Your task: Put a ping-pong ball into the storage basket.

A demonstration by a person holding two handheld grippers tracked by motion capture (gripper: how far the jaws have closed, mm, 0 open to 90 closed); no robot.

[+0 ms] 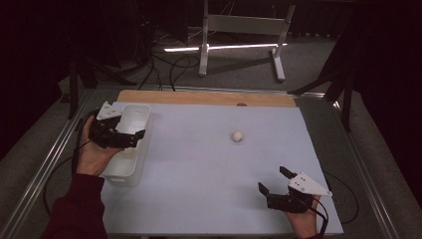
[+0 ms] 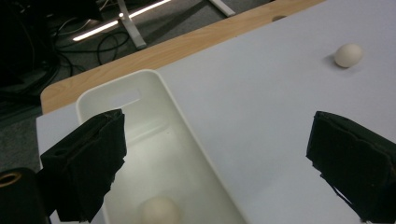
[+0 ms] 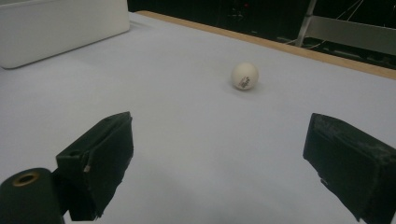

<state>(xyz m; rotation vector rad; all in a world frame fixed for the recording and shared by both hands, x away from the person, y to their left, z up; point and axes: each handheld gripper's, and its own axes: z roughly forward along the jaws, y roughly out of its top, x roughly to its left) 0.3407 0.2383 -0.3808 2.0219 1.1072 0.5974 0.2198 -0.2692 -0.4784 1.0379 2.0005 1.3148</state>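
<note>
Bin (image 1: pixel 130 144): long axis front-to-back, under left gripper (image 1: pixel 133 138) | ball (image 1: pixel 238 136): well ahead of right gripper (image 1: pixel 274 180) | both grippers wide open, empty

The bench (image 1: pixel 209 164) carries a smooth, matt white sheet, with a strip of pale wood grain (image 1: pixel 199 97) bare along its far edge. The bin (image 1: pixel 130 149) looks like smooth white plastic with a soft sheen on its inner walls. The ball (image 3: pixel 244 76) on the sheet is matt off-white with small dark print on it; a second ball (image 2: pixel 160 211) inside the bin looks alike but blurred. Each hand-held gripper, left (image 1: pixel 130 137) and right (image 1: pixel 273 180), has matt black jaws with rough, frayed-looking edges. The floor (image 1: pixel 239 74) looks like grey carpet.
</note>
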